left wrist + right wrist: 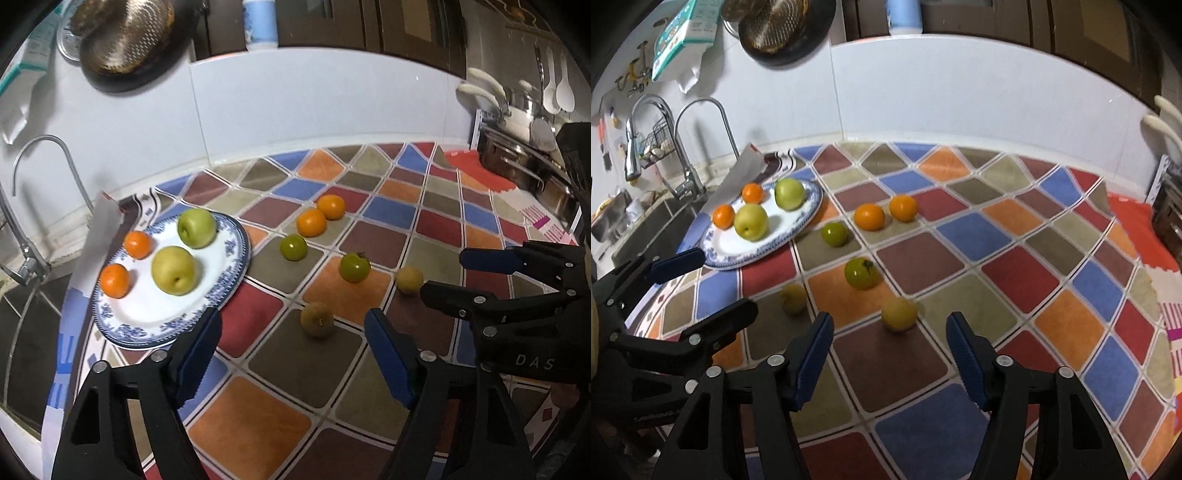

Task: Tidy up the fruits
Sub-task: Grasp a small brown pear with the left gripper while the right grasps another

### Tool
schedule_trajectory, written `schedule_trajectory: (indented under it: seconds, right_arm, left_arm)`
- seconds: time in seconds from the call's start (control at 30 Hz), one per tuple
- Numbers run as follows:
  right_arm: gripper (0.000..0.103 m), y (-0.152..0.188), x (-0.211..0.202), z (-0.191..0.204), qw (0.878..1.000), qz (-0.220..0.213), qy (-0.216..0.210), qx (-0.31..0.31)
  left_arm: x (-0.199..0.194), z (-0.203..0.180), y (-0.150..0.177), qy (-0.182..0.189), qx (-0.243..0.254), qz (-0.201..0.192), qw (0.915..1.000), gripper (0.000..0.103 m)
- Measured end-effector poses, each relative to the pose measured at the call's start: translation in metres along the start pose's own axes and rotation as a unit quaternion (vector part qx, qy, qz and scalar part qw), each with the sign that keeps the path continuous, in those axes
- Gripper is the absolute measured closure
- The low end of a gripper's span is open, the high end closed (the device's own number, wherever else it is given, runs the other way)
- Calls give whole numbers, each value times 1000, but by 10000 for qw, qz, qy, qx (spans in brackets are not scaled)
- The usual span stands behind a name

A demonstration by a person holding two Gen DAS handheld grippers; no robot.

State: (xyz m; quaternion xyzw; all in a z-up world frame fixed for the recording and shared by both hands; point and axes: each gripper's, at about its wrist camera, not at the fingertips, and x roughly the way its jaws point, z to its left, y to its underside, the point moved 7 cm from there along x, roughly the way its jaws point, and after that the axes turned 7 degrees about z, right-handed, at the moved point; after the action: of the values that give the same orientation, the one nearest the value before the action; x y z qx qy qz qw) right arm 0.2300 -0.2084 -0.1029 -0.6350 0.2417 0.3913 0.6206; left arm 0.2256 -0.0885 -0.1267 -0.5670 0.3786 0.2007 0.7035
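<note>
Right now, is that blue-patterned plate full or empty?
Partly full. The plate holds two oranges and two green fruits, with bare white space left; six more fruits lie on the tablecloth.

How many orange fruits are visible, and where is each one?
4. Two lie on the plate: one at its far edge, one nearer. Two, and, touch on the tablecloth. None seems hidden.

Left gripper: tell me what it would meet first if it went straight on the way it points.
Probably the brownish-green fruit on the tablecloth: it lies just ahead of the open left gripper, between its fingers' lines. Depth is unclear.
</note>
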Motion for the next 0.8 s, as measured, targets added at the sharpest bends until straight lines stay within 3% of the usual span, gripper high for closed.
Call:
schedule_trajectory:
  seconds: [0.47, 0.57, 0.63, 0.8]
  right_arm:
    - [58, -3, 40, -5, 9989, 399, -253, 63]
    - [62, -2, 45, -5, 9984, 478, -297, 85]
    - [64, -2, 48, -4, 9983, 498, -301, 76]
    - [74, -3, 49, -6, 9985, 473, -282, 74]
  left_arm:
    - [50, -11, 2, 530, 50, 651, 9965, 52]
    - [56, -13, 3, 624, 49, 718, 9955, 62]
    - [59, -15, 2, 652, 80, 761, 9949, 75]
    - [60, -15, 1, 704, 79, 741, 9947, 77]
